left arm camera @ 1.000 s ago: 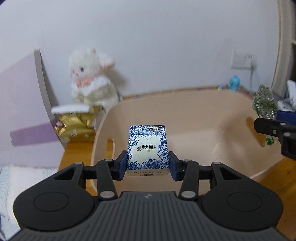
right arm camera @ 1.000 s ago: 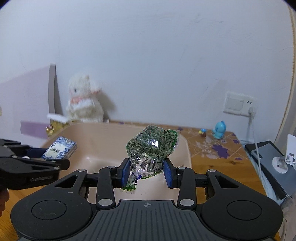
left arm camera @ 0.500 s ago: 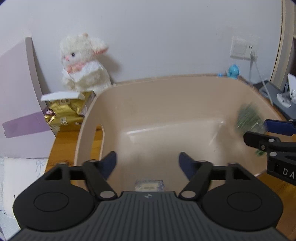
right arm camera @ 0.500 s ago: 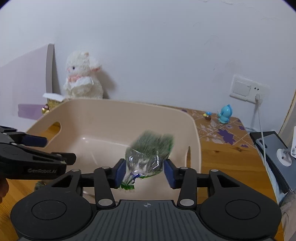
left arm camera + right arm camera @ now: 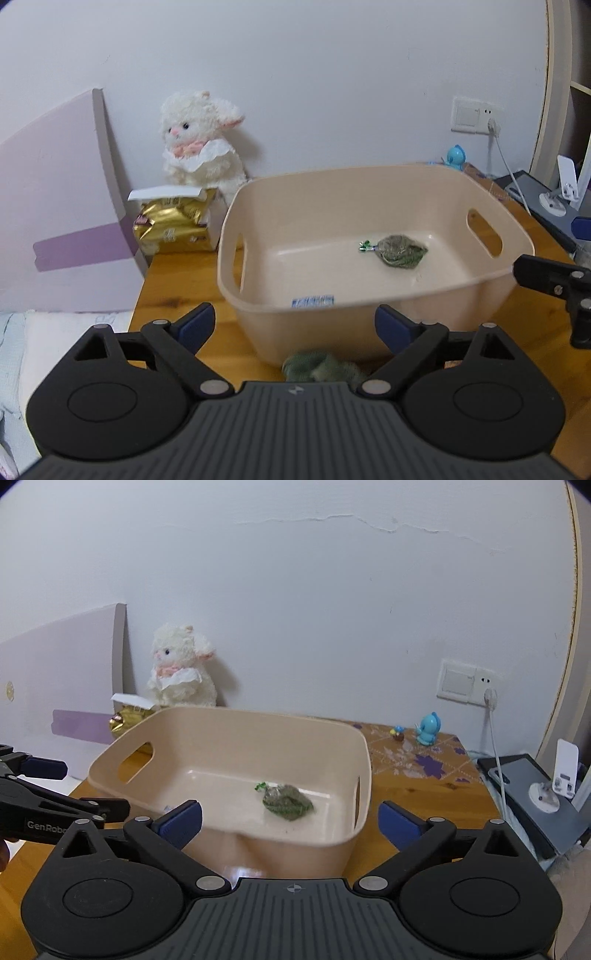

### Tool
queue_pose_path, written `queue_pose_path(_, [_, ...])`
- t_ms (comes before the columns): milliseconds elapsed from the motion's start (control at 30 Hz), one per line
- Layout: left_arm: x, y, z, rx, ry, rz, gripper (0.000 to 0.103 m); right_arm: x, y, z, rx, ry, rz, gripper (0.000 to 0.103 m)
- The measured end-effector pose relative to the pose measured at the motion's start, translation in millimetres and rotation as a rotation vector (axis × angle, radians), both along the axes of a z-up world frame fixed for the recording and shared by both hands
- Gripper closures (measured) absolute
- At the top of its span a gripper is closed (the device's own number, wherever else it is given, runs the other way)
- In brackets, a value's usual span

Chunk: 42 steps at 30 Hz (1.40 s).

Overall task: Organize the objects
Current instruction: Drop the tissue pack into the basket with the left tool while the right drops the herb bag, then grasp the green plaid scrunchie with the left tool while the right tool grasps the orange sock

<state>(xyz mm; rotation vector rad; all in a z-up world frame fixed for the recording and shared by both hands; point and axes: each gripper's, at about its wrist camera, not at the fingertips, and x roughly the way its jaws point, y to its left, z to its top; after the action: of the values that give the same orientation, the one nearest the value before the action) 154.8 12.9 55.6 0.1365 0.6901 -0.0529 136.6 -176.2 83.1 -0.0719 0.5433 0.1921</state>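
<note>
**Both grippers empty, 2 items in the tub**

Wooden table (image 5: 173, 295) against a white wall. Beige tub (image 5: 369, 325) stands on it, a cut-out handle in each end wall.

Left gripper (image 5: 294, 326): jaws spread wide, nothing between them, held short of the tub's near wall. Right gripper (image 5: 290, 821): jaws likewise spread wide and empty, near the tub's front rim.

Green packet (image 5: 400, 251) lies on the tub floor toward the right end, well beyond both sets of jaws. Blue-and-white box (image 5: 313, 301) sits low against the near wall, only its top edge showing above the rim, just ahead of the left jaws.

A blurred green thing (image 5: 317, 367) lies on the table outside the tub, below the left jaws; cannot tell what it is.
</note>
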Motion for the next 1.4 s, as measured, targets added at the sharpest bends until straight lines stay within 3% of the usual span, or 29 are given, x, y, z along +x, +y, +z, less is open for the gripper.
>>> queue_pose_path(467, [-30, 27, -51, 0.026, 0.111, 0.015, 0.009, -25, -2, -54, -0.056, 0.159, -0.001, 0.000])
queue_pose_path(833, [-9, 36, -94, 0.004, 0.221, 0.019, 0.009, -15, 4, -107, -0.070, 0.283, 0.007, 0.000])
queue_pose_path(1033, [3, 41, -104, -0.035, 0.218, 0.003, 0.009, -2, 11, -122, -0.061, 0.312, 0.015, 0.000])
queue_pose_path(1200, [9, 40, -105, -0.072, 0.205, -0.025, 0.010, 4, 17, -126, -0.056, 0.306, 0.033, 0.009])
queue_pose_path(1267, [8, 38, -106, -0.064, 0.177, -0.035, 0.013, 5, 19, -125, -0.055, 0.295, 0.044, 0.019])
queue_pose_path(1400, [4, 32, -104, -0.075, 0.147, -0.078, 0.043, 3, 23, -122, -0.053, 0.273, 0.062, 0.045])
